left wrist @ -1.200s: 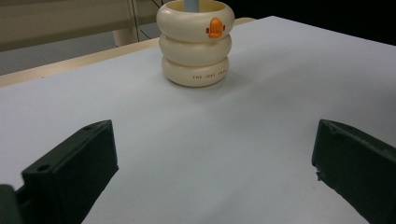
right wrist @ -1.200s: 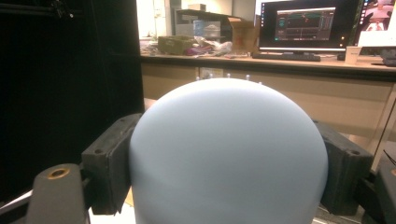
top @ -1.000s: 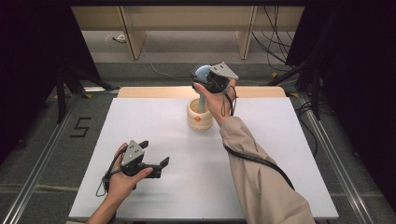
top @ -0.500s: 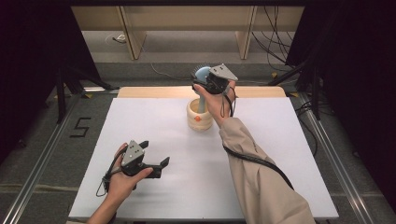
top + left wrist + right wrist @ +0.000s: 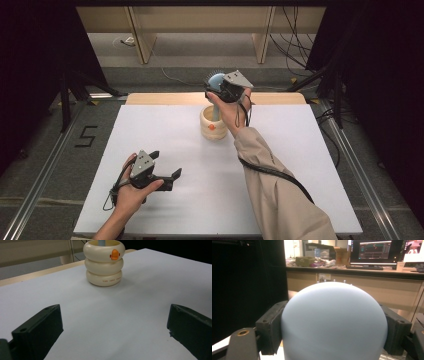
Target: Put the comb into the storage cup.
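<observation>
At the far middle of the white table (image 5: 300, 165), the right gripper (image 5: 218, 86) is clamped on the rounded pale-blue head of a hairbrush (image 5: 216, 80), whose handle runs down into a cream ringed holder (image 5: 212, 125) with a small orange duck mark on its front. In the right gripper view the blue head (image 5: 334, 322) sits between the two black jaws, which press on either side of it, and a few white bristle tips show over its top edge. The left gripper (image 5: 167, 172) rests low on the near left part of the table, well apart from the holder, its jaws spread wide with nothing between them; in the left gripper view the holder (image 5: 103, 263) stands upright ahead with the blue handle (image 5: 101, 242) rising from its mouth. As I judge it, the work is either setting the brush into the holder or drawing it out, and the pictures do not settle which. If placing, the brush is nearly seated and only the release is left; if removing, the grip is made and the whole lift is left.
</observation>
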A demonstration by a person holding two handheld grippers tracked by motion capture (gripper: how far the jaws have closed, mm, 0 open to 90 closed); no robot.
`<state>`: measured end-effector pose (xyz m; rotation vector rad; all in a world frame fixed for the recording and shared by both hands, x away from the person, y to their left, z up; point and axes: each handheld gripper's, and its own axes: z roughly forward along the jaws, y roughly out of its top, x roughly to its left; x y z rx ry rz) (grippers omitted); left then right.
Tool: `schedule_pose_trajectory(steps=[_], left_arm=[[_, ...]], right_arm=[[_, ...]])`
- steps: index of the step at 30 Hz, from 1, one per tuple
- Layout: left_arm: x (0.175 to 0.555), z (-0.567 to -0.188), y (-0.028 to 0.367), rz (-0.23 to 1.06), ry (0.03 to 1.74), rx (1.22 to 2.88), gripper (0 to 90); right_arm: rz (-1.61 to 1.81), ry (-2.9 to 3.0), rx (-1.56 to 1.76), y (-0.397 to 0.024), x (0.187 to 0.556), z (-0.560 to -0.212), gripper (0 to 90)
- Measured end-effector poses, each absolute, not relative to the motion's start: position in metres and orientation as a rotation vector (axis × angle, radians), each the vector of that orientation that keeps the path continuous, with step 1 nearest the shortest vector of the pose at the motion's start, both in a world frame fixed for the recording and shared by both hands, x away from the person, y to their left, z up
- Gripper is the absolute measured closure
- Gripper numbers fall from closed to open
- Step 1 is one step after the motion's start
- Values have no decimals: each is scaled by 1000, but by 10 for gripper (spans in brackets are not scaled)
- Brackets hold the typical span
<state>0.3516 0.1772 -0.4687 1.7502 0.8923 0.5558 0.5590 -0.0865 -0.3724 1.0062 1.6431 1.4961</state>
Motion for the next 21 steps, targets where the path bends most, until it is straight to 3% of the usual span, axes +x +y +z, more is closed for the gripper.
schedule_pose_trajectory(steps=[21], left_arm=[[352,-469,177,552,890,1754,0]], right_arm=[[1479,1668,1019,-86,559,-385,208]])
